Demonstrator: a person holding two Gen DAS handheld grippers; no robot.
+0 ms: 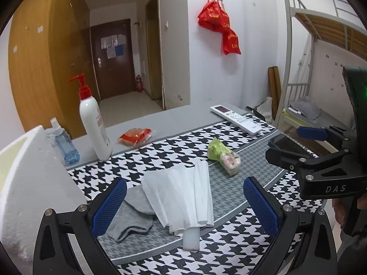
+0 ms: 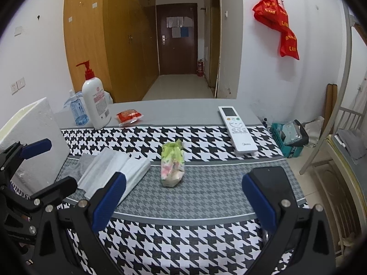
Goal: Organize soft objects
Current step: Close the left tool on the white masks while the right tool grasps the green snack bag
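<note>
A stack of white folded tissues (image 1: 181,194) lies on the houndstooth cloth (image 1: 174,151), overlapping a grey sock (image 1: 130,215) on its left. A white cylinder (image 1: 191,238) pokes out from under the stack's near edge. My left gripper (image 1: 185,206) is open, its blue pads either side of the tissues and just above them. A green and pink tissue pack (image 2: 173,165) lies ahead of my right gripper (image 2: 184,202), which is open and holds nothing. The tissues (image 2: 114,169) sit by its left pad.
A white foam box (image 1: 27,171) stands at the left. Along the table's back are a pump bottle (image 1: 94,123), a blue spray bottle (image 1: 65,144), a red snack packet (image 1: 135,136) and a remote (image 1: 238,119). A black phone (image 2: 273,183) lies by the right pad.
</note>
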